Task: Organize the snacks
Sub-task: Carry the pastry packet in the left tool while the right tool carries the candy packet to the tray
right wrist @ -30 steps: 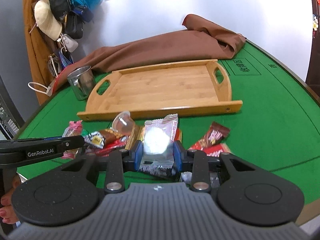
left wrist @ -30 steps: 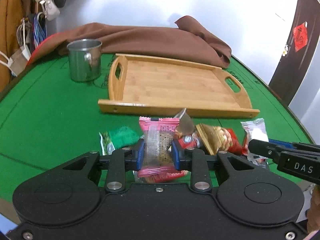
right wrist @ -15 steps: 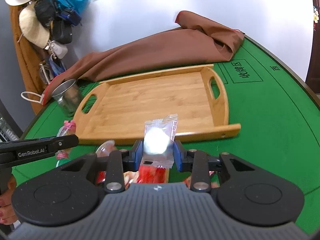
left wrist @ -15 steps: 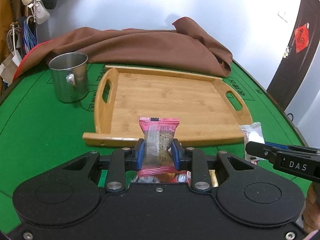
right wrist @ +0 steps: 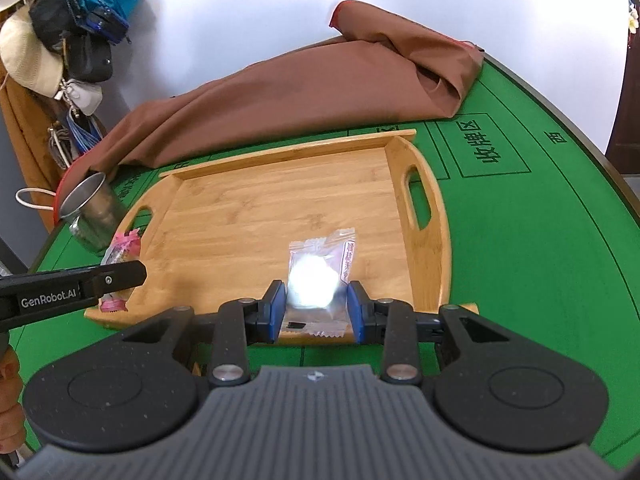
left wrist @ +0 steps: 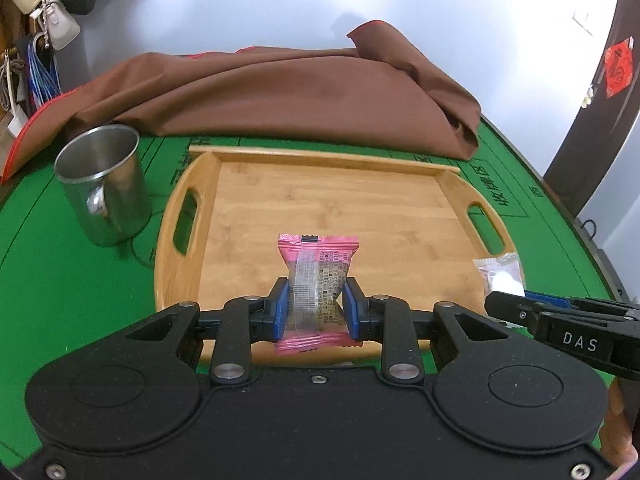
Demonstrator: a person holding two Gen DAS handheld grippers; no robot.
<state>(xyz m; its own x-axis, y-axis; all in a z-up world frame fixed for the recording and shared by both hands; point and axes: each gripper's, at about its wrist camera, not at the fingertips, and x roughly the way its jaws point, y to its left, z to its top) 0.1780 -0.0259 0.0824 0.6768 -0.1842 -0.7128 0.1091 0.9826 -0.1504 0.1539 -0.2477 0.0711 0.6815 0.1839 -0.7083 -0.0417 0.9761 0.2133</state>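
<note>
Left wrist view: my left tongs (left wrist: 316,306) clamp the pink packet (left wrist: 318,280), and both hands have carried their loads from the snack pile to above the bare bamboo tray (left wrist: 332,204). My right tongs (right wrist: 317,308) pinch the clear crinkly packet (right wrist: 320,276) with its white round sweet. I judge release comes next.

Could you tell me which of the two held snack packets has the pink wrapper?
The pink snack packet in the left gripper; the right gripper's packet is clear with white contents.

A white wall (left wrist: 280,8) backs the green table (right wrist: 540,240), with hung bags and hats (right wrist: 60,32) at upper left.
</note>
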